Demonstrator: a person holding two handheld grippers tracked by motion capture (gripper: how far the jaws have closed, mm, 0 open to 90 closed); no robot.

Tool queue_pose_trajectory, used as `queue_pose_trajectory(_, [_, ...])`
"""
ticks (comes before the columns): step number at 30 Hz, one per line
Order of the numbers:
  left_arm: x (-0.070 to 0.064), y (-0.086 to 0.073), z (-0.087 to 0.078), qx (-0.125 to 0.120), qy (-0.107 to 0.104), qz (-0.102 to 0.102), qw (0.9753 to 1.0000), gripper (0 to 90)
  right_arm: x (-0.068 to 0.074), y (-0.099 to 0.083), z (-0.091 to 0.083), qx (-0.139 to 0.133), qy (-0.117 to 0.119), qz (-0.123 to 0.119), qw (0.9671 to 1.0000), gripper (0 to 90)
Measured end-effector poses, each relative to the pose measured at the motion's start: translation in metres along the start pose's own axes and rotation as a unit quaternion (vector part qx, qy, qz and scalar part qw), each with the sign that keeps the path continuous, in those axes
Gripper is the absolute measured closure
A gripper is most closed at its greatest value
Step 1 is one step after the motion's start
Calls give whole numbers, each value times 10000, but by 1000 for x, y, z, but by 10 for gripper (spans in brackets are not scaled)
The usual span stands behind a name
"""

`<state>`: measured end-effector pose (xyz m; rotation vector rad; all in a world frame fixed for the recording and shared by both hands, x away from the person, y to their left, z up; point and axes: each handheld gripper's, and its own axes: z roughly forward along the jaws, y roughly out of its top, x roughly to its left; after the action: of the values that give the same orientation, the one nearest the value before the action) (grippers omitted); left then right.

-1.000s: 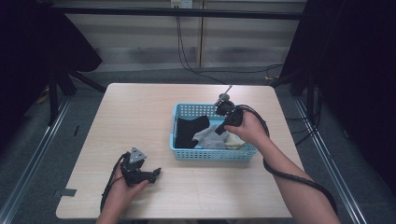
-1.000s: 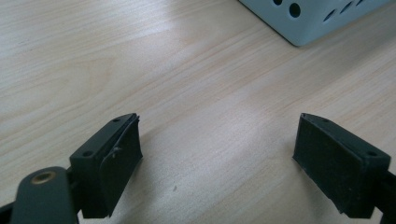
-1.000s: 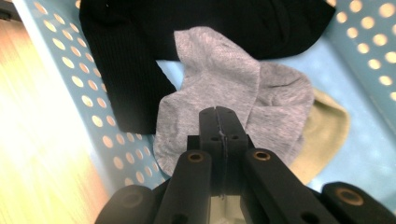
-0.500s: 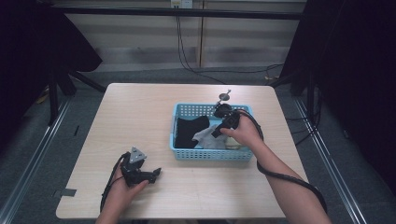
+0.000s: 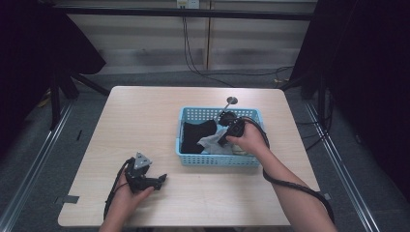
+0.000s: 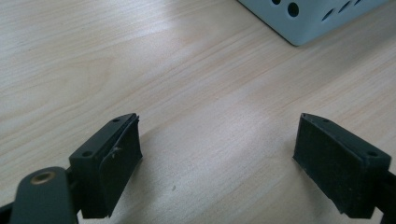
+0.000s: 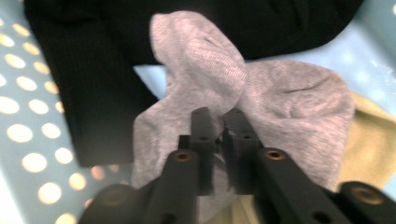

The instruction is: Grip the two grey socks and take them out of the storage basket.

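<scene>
A blue basket point(image 5: 191, 145) is seen on the right half of the surface point(image 5: 135, 121), and the right hand-held gripper point(image 5: 223, 137) is dipped into it from above. In the right gripper view, a grey sock point(image 7: 280, 107) is pinched between the two jaws, which are nearly closed, with just a fold of the sock caught between them. The sock is found in the middle of the basket, partly on top of a black cloth point(image 7: 93, 79) (it takes up the left side of the basket) and beside a yellow cloth point(image 7: 369, 140). The basket's floor, full of small round holes, can be seen around the cloths. The left hand-held gripper point(image 5: 157, 181) is held low over the near left part of the surface, well apart from the basket. In the left gripper view, its jaws are spread wide and nothing is held between them; bare wood is seen under them, and a corner of the basket point(image 6: 308, 18) is seen farther off.
</scene>
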<state>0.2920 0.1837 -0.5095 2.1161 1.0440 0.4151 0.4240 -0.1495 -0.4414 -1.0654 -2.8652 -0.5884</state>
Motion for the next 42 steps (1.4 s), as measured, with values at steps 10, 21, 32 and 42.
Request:
queue_pose_trajectory(10, [1,0,0,42,-3,55,10000,141,3,6,-35,100,-75,-106,9999,870])
queue_pose_trajectory(21, [1,0,-1,45,2,72,10000,142,5,10,-78,135,-199,-203,9995,872])
queue_pose_trajectory(32, [1,0,-1,64,-4,93,9999,142,5,7,-107,299,-331,-348,9984,871])
queue_pose_trajectory(42, [1,0,-1,64,13,79,9999,143,-5,-2,-133,134,-394,-235,9989,870])
